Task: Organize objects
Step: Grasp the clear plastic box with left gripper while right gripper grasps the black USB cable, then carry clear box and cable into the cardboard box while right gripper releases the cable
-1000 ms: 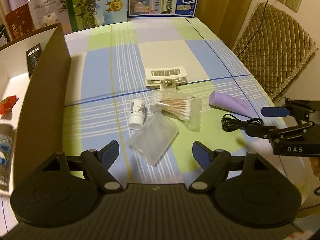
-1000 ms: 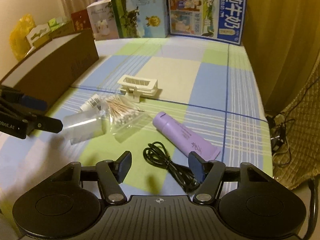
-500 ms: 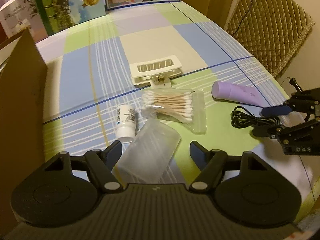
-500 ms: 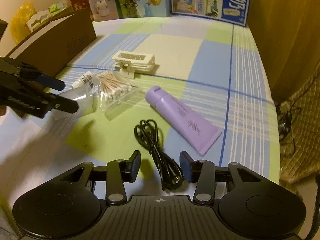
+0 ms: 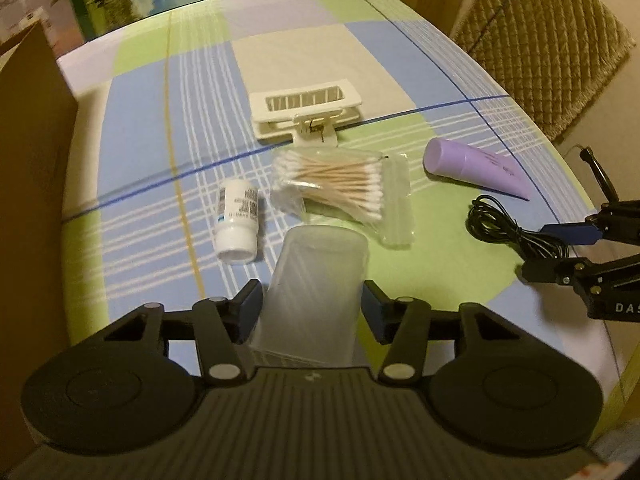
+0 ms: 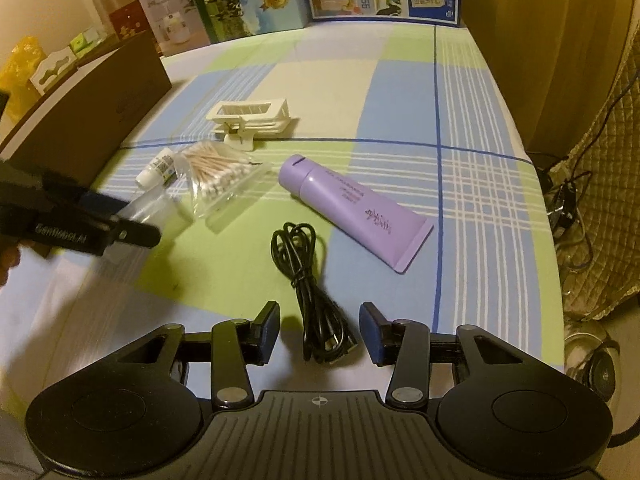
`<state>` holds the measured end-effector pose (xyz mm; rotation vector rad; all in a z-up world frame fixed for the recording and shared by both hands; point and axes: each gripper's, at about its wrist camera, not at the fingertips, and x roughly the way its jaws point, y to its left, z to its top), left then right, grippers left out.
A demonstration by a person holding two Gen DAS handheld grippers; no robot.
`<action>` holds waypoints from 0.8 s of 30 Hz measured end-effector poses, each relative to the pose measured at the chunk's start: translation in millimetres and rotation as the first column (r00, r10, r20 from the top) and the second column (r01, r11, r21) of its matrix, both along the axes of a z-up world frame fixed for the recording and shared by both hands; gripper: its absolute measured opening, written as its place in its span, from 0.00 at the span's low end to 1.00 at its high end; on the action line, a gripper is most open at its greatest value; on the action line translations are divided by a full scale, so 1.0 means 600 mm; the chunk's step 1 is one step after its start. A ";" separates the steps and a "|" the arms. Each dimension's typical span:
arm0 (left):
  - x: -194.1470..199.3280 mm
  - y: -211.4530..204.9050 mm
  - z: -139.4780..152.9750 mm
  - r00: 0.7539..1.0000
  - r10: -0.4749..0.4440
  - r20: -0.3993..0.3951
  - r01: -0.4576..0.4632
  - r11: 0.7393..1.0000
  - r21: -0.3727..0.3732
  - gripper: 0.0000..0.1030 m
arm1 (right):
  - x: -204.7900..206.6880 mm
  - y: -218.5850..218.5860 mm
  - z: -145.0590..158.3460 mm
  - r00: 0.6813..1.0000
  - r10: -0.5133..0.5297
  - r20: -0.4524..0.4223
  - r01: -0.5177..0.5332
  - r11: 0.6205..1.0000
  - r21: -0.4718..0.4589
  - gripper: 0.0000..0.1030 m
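Clutter lies loose across the checked desk (image 5: 304,52): a white clip (image 5: 306,110), a bag of cotton swabs (image 5: 340,184), a small white bottle (image 5: 238,216), a purple tube (image 6: 352,208) and a coiled black cable (image 6: 308,276), probably waiting to go into the cardboard box (image 6: 92,96) at the desk's edge. A clear plastic case (image 5: 316,296) lies flat between the fingers of the left claw (image 5: 312,312), whose jaws have just been closing and now sit at its sides, seemingly touching it, the grip likely just forming. Jaws apart, the right claw (image 6: 320,332) straddles the cable's plug end without touching it.
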<state>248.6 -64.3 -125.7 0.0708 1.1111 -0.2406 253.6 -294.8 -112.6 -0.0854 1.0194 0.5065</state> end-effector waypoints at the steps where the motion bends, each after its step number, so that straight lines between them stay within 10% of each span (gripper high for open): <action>1: -0.004 0.000 0.000 1.000 0.010 -0.003 -0.010 1.000 -0.001 0.48 | 0.001 0.003 0.000 1.000 0.000 0.006 0.000 1.000 -0.005 0.40; 9: -0.044 0.030 0.004 0.990 0.143 -0.018 -0.142 0.989 0.029 0.48 | 0.006 0.036 -0.008 0.997 0.028 0.065 -0.025 0.999 -0.047 0.38; 13: -0.064 0.055 0.007 0.977 0.213 -0.029 -0.212 0.977 0.025 0.48 | 0.000 0.051 -0.013 0.992 0.068 0.109 -0.057 0.993 -0.103 0.16; 24: -0.064 0.038 -0.001 0.982 0.188 -0.023 -0.187 0.982 0.033 0.47 | -0.026 0.064 -0.015 0.992 0.084 0.099 -0.074 0.992 -0.098 0.12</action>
